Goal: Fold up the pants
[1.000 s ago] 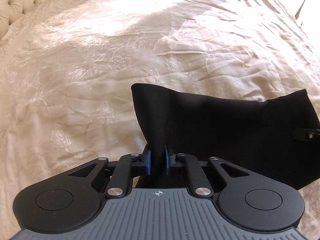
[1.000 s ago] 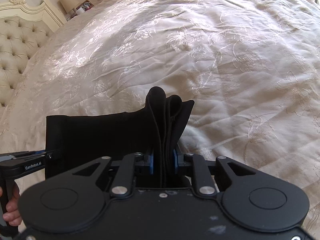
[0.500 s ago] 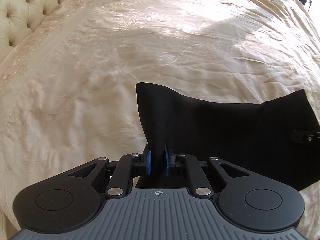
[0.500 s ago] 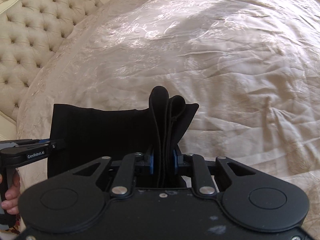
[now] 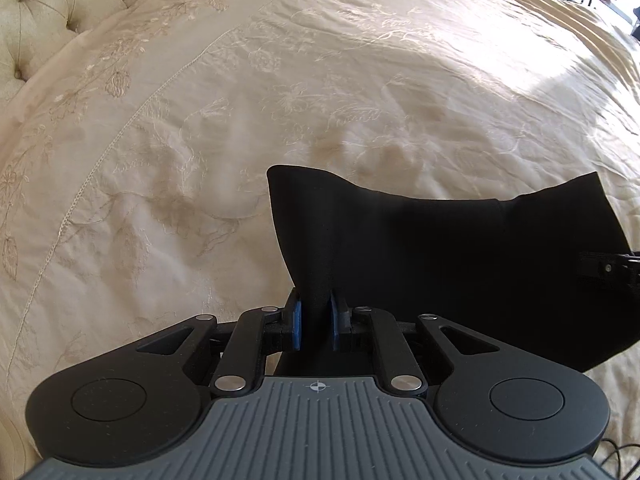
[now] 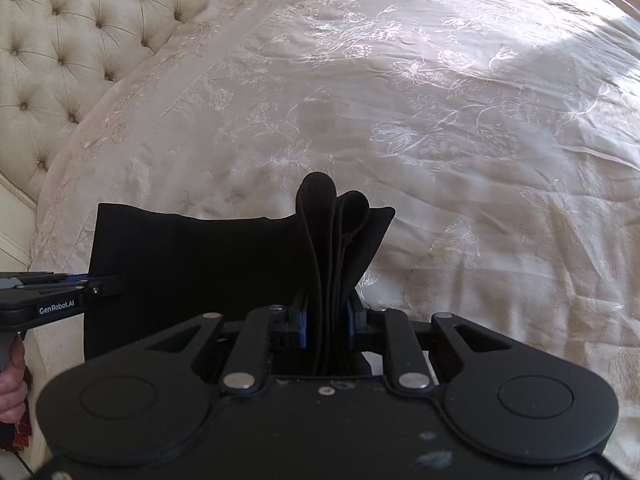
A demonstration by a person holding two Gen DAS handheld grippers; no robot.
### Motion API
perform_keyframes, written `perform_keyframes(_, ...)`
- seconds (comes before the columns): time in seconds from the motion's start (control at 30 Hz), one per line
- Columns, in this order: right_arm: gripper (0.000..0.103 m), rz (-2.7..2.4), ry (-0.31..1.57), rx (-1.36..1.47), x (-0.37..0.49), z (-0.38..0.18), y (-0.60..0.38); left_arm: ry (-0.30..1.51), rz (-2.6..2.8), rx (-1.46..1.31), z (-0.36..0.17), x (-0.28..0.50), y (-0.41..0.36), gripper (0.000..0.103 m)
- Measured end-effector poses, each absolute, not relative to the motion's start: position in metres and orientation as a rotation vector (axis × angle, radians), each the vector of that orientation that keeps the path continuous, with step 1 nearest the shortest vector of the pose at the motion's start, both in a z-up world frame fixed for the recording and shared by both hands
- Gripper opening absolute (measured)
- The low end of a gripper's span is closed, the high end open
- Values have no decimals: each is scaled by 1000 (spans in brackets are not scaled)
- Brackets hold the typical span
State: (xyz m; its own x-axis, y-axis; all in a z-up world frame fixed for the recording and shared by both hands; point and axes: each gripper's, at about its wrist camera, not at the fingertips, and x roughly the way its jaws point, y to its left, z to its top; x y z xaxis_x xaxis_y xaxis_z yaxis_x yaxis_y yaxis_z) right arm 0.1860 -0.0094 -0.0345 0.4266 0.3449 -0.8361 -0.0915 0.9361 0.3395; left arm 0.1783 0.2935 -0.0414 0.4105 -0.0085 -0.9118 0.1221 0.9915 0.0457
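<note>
The black pants (image 5: 460,248) hang stretched between my two grippers above the cream bedspread (image 5: 280,100). My left gripper (image 5: 315,322) is shut on the left end of the folded pants, blue pads pressing the cloth. My right gripper (image 6: 325,326) is shut on the other end, where several folded layers bunch up between the pads (image 6: 302,330). In the right wrist view the pants (image 6: 200,264) span leftward to the left gripper (image 6: 108,286). The right gripper's tip shows at the right edge of the left wrist view (image 5: 608,268).
A tufted cream headboard (image 6: 80,32) stands at the far left of the bed. The embroidered bedspread (image 6: 440,120) fills the view ahead, with sunlight across its right side. A hand (image 6: 12,384) holds the left gripper's handle.
Both grippers have carried the pants toward the headboard end of the bed; the headboard now looms larger in both views. The grips on the pants are unchanged.
</note>
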Motion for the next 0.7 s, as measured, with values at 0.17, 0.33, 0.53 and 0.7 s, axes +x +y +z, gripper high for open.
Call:
perform_keyframes(0.17,28,92,1164,127,207,-57,-2,1206,27,73,-69,196,320,16)
perform_keyframes(0.33,28,51,1081,105,198,-39,-9,1192,11,55,-64,191,324,16)
perform_keyframes(0.53,28,158,1069,131,180,-33,10,1177,-35,82,-62,168,306,16)
perform_keyframes(0.7,22,146,1195,97,169,-74,20,1267,-31,123,-92,154,295,16)
